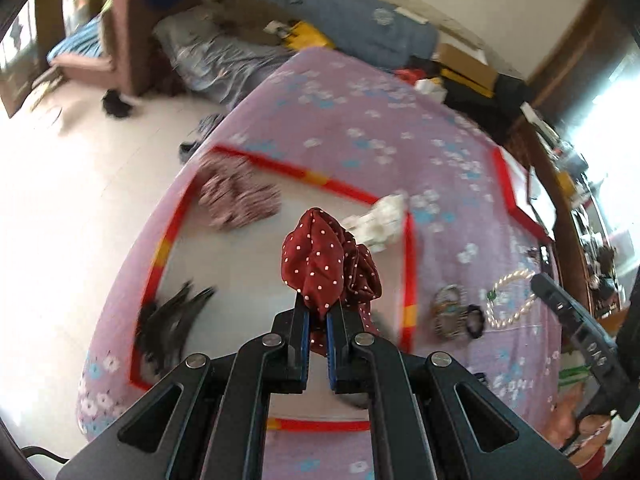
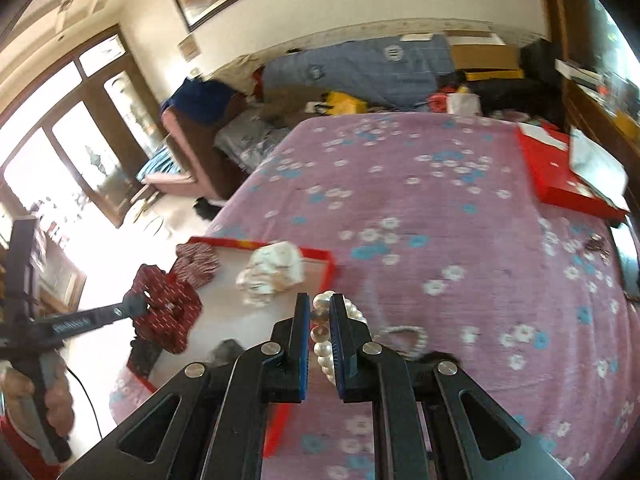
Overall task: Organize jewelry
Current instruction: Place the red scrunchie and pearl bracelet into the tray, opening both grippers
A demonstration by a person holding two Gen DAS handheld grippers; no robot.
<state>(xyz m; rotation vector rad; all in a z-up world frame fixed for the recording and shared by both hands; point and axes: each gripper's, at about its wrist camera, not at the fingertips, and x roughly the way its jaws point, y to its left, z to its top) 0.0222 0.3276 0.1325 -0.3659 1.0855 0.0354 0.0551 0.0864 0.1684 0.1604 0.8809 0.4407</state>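
Observation:
My left gripper (image 1: 318, 308) is shut on a dark red scrunchie with white dots (image 1: 320, 264), held in the air over a red-rimmed tray (image 1: 280, 164) with a white floor. In the tray lie a striped pink scrunchie (image 1: 238, 198), a white scrunchie (image 1: 378, 220) and a black hair piece (image 1: 168, 320). My right gripper (image 2: 319, 304) is shut on a pearl necklace (image 2: 322, 336), whose loop (image 2: 404, 338) trails down to the bedspread. The right wrist view also shows the left gripper (image 2: 136, 306) with the red scrunchie (image 2: 168, 308) over the tray (image 2: 320, 254).
The tray lies on a pink flowered bedspread (image 1: 360, 120). Right of the tray lie a bangle (image 1: 448, 312) and a black scrunchie (image 1: 474, 320). A red box (image 2: 560, 176) sits at the far right of the bed. Clutter and bedding stand beyond the bed.

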